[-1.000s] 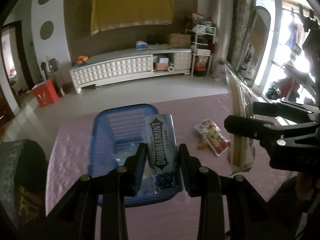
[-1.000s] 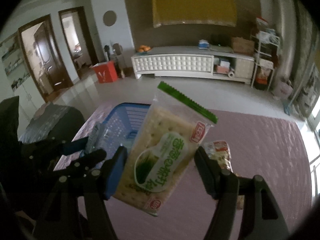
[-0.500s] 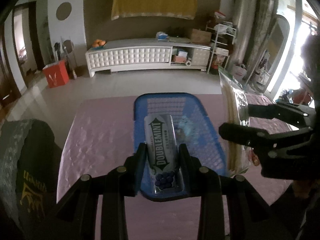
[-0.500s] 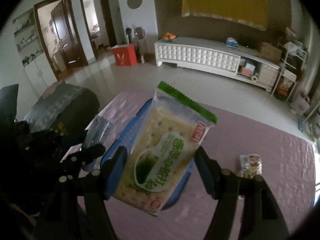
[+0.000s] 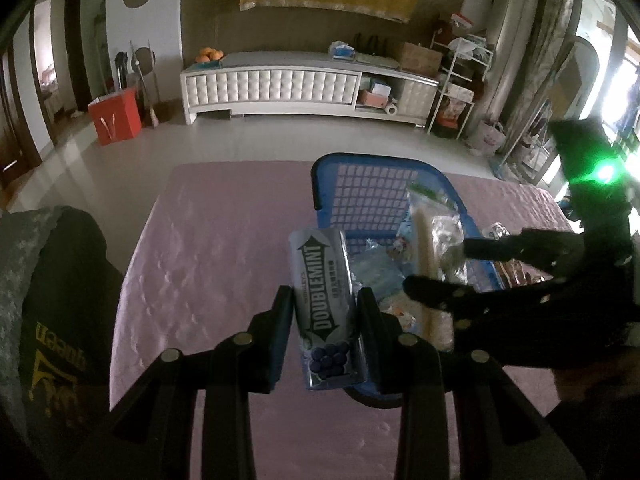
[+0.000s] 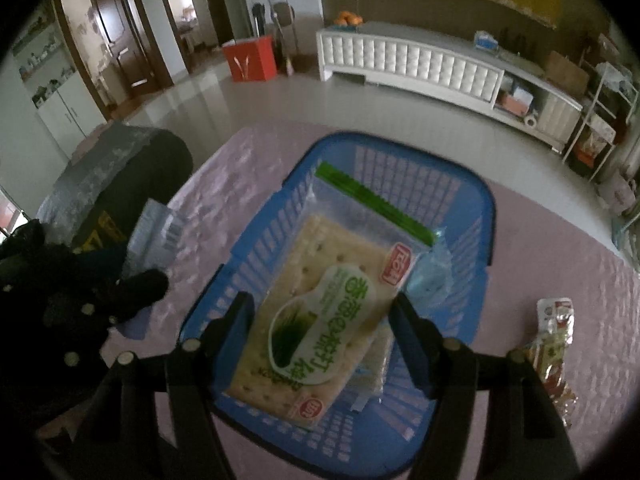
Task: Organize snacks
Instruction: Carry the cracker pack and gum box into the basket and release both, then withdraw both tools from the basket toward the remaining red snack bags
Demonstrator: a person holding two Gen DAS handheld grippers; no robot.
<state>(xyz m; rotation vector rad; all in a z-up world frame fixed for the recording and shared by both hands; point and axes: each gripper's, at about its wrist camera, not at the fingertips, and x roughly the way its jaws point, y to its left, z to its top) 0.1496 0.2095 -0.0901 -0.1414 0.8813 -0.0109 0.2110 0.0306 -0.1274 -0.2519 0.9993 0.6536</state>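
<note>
Now, Doublemint gum pack (image 5: 326,304) lengthwise in left gripper (image 5: 325,332), cracker packet (image 6: 320,312) clamped by right gripper (image 6: 326,336), green seal pointing away, both shifted over blue basket (image 6: 460,208).

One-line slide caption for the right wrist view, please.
Right tool holds a cracker packet over the blue basket on the pink table.

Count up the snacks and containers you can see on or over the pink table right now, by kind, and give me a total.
Gum packs: 1, the Doublemint pack in the left gripper
Cracker packs: 1, cracker pack in the right gripper
Loose snack packets on the table: 1
Blue baskets: 1
Total: 4, not counting unclear wrappers in the basket.
</note>
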